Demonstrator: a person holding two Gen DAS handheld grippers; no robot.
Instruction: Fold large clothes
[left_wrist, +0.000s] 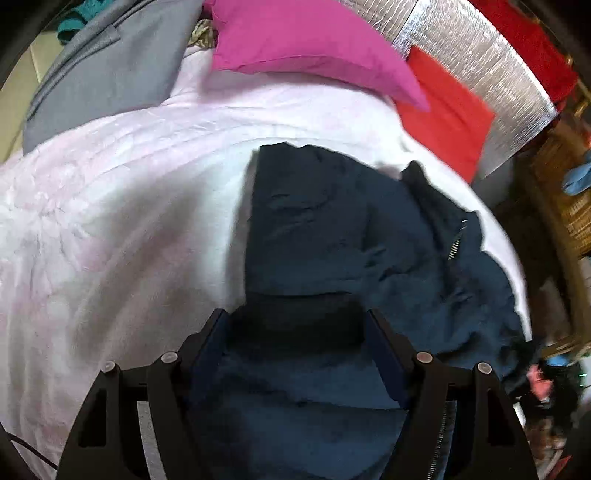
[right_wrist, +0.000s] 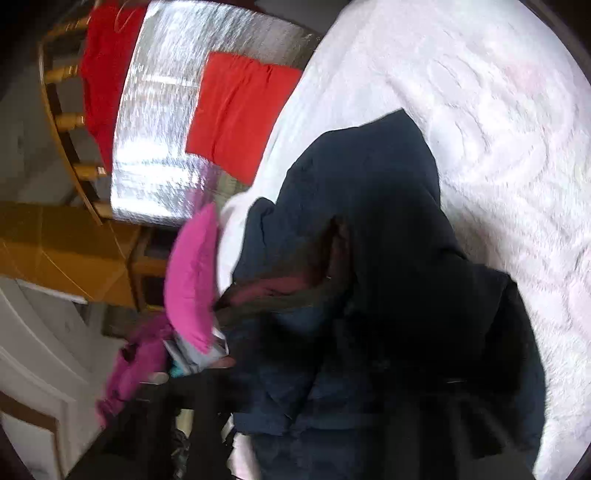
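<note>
A dark navy zip-up jacket (left_wrist: 351, 229) lies crumpled on a white quilted bedspread (left_wrist: 110, 221). My left gripper (left_wrist: 295, 321) hovers over its near edge with its two black fingers (left_wrist: 207, 339) spread wide. Navy fabric lies between them, and the pads do not visibly squeeze it. In the right wrist view the same jacket (right_wrist: 369, 192) rises in a peaked mound on the bedspread (right_wrist: 498, 129) and fills the lower centre. My right gripper (right_wrist: 325, 398) is lost in dark, blurred fabric there, so how its jaws stand is unclear.
A magenta pillow (left_wrist: 306, 37), a red cloth (left_wrist: 443, 110) and a grey garment (left_wrist: 110, 66) lie at the bed's far end, before a silver padded panel (left_wrist: 480, 55). Wicker furniture (left_wrist: 569, 206) stands off the right edge. Wooden furniture (right_wrist: 66, 243) flanks the bed.
</note>
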